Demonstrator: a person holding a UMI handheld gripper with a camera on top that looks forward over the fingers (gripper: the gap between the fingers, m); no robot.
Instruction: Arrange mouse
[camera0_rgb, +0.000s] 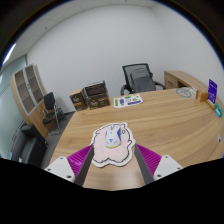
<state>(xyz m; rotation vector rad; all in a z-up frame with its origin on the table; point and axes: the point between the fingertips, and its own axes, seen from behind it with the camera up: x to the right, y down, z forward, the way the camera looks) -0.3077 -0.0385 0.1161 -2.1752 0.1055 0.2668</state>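
My fingers (112, 168) are spread wide and hold nothing, their purple pads (75, 161) angled inward over the wooden table (160, 120). Just ahead of the fingertips, between them but apart from both, a white mouse (111, 135) lies on a pale mouse mat (112, 148). Farther along the table sit some papers (127, 101), I think. Beyond stand a black office chair (138, 77) and cardboard boxes (92, 95).

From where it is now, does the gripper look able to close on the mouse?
Probably yes. The gripper is open, and the mouse lies on its mouse pad just ahead of the fingers, centred on the gap. Nothing on the table stands between them.
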